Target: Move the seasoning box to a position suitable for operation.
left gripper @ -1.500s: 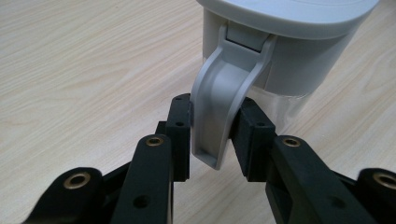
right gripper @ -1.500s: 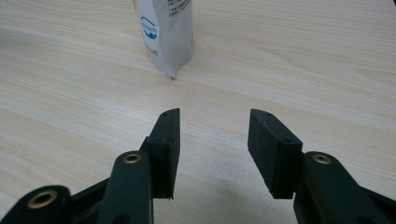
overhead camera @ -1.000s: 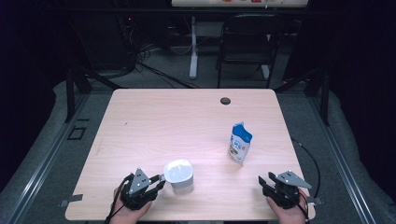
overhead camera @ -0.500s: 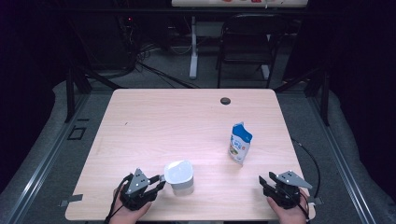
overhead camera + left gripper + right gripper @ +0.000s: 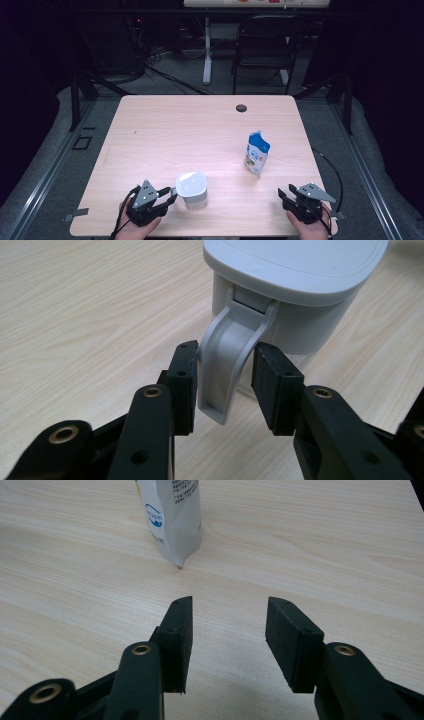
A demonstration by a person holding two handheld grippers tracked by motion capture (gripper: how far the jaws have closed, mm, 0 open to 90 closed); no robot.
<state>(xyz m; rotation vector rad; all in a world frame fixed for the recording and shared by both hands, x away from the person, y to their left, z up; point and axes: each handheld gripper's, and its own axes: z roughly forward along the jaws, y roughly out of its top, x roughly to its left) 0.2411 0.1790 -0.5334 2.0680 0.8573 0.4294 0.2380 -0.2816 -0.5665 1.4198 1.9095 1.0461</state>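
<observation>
High view: white lidded jug (image 5: 192,188) sits upright on the wooden table (image 5: 200,130) near the front edge, left of centre. Left gripper (image 5: 167,195) is just beside it on its left, jaws pointing at the jug's handle side. Right gripper (image 5: 286,194) rests at the front right corner, well apart from the jug. Blue-and-white pouch (image 5: 257,153) stands upright ahead of the right gripper, between it and the table's middle. Small dark grommet hole (image 5: 241,107) near the far edge, black chair (image 5: 262,45) behind the table

Left gripper view: jug (image 5: 295,295) up close, lid on, handle (image 5: 227,360) hanging down between the two pads. Jaws have just been opening; left pad looks to sit right against the handle's edge, right pad stands clear of it with a visible gap, so the handle is released, not clamped

Right gripper view: jaws spread, nothing between them but bare table (image 5: 325,545). Pouch (image 5: 172,517) stands ahead and to the left of the jaws, its bottom corner on the wood, apart from the pads
</observation>
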